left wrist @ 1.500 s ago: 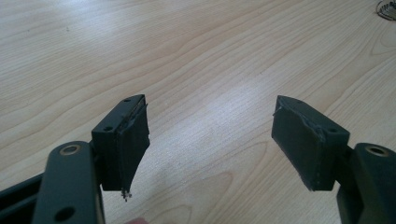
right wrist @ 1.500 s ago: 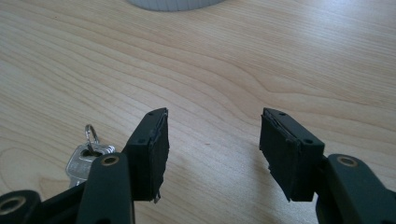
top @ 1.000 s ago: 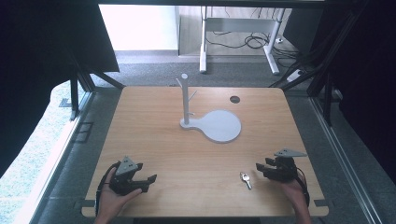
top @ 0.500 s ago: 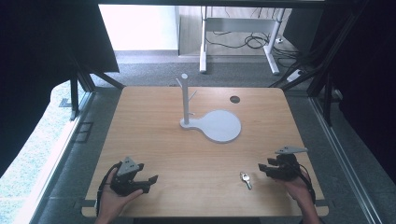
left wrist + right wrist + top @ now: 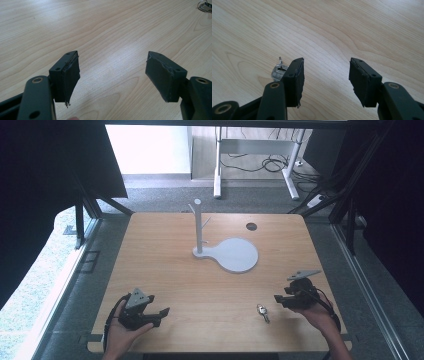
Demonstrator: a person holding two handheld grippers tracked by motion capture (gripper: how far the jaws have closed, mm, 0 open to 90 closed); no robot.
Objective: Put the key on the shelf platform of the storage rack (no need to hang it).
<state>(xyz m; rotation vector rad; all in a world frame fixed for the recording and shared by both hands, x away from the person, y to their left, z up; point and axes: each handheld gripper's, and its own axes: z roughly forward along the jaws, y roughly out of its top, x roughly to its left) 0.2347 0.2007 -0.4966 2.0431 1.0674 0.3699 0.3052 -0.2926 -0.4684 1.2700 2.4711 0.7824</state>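
I hold my right tool (image 5: 278, 298) wide open above the counter (image 5: 200, 285), nothing between its jaws, with the key (image 5: 263, 311) lying flat on the wood just beside its left jaw. My left tool (image 5: 162, 312) is also spread open and empty, well apart from the key.

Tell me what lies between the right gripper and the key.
Nothing: bare wooden table separates the right gripper from the key, as the high view shows.
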